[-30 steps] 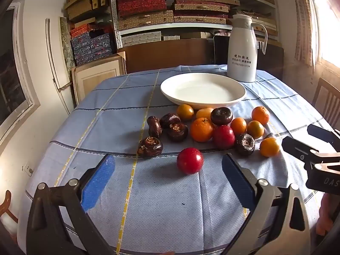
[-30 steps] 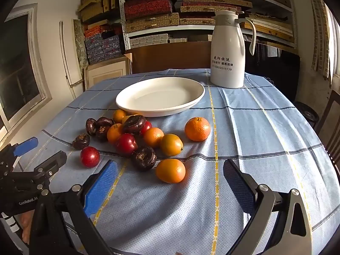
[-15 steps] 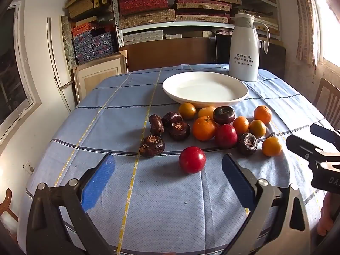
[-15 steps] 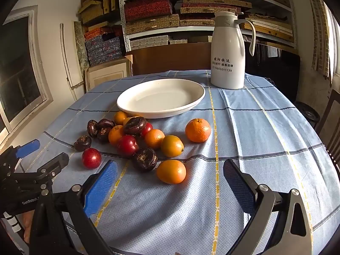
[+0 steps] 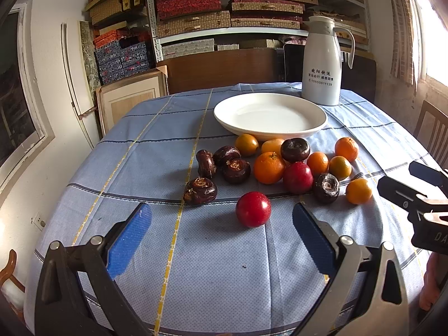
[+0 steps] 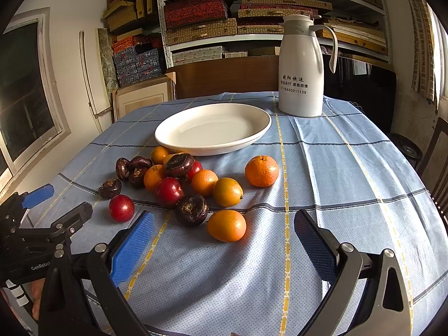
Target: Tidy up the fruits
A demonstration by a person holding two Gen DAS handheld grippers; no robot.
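Observation:
Loose fruit lies on the blue checked tablecloth in front of an empty white plate [image 5: 316, 131] [image 6: 252, 137]: oranges, red plums and dark brown water chestnuts. The nearest red plum [image 5: 253, 209] [image 6: 121, 207] sits just ahead of my left gripper [image 5: 221, 238], which is open and empty. An orange [image 6: 226, 225] [image 5: 358, 191] lies just ahead of my right gripper [image 6: 224, 246], also open and empty. A dark chestnut [image 6: 192, 209] rests beside that orange. In each wrist view the other gripper shows at the side edge.
A tall white thermos jug [image 5: 321, 61] [image 6: 301, 67] stands behind the plate at the far right. Shelves stacked with boxes [image 6: 201, 11] fill the back wall. A wooden chair back [image 5: 431, 137] stands at the table's right edge. A hand shows at the lower right [image 5: 428, 288].
Both grippers have moved slightly forward toward the fruit, so plate and fruit appear a little nearer. Nothing was picked up and the fruit stays put.

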